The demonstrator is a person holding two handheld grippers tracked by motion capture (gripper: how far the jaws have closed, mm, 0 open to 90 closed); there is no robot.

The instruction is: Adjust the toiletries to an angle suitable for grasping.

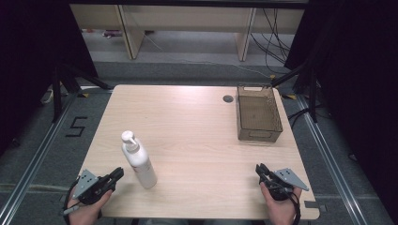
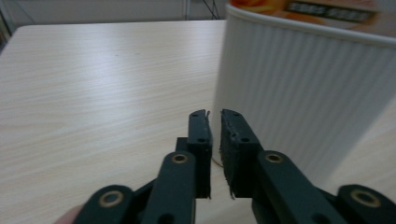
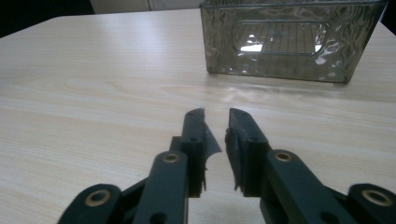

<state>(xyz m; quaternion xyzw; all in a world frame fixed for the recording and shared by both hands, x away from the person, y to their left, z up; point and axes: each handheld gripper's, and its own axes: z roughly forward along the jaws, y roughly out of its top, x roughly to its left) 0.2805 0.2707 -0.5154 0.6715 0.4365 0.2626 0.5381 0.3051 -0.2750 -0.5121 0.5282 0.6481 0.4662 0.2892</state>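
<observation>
High view, bottle: the white plastic pump bottle with a white pump head (image 1: 138,160) lies tilted on the pale wooden counter (image 1: 187,122), toward the near left corner, pump end pointing away from the person.
High view, left gripper: the left gripper (image 1: 115,176) rests at the near left edge, its tips just beside the bottle's base, not clasping it.
High view, right gripper: the right gripper (image 1: 261,170) sits near the near right edge, well apart from the bottle.
High view, bin: the smoky see-through plastic bin (image 1: 276,117) stands by the far right edge, nothing visible inside.
Left gripper view, state: jaws pressed nearly together with nothing between them; the ribbed white wall of the bottle (image 2: 299,93) looms just right of the tips.
Left gripper view, advice: I'd say these jaws must spread wide before anything else, since the bottle is far broader than the present gap, then come square across its body.
Right gripper view, state: jaws likewise drawn close on nothing, aimed at the bin's near wall (image 3: 285,42) across bare counter.
Right gripper view, advice: this hand looks free to steady the pump end if the bottle rolls.
Risk: the round, smooth body could slip; a grip near the middle seems safest.
</observation>
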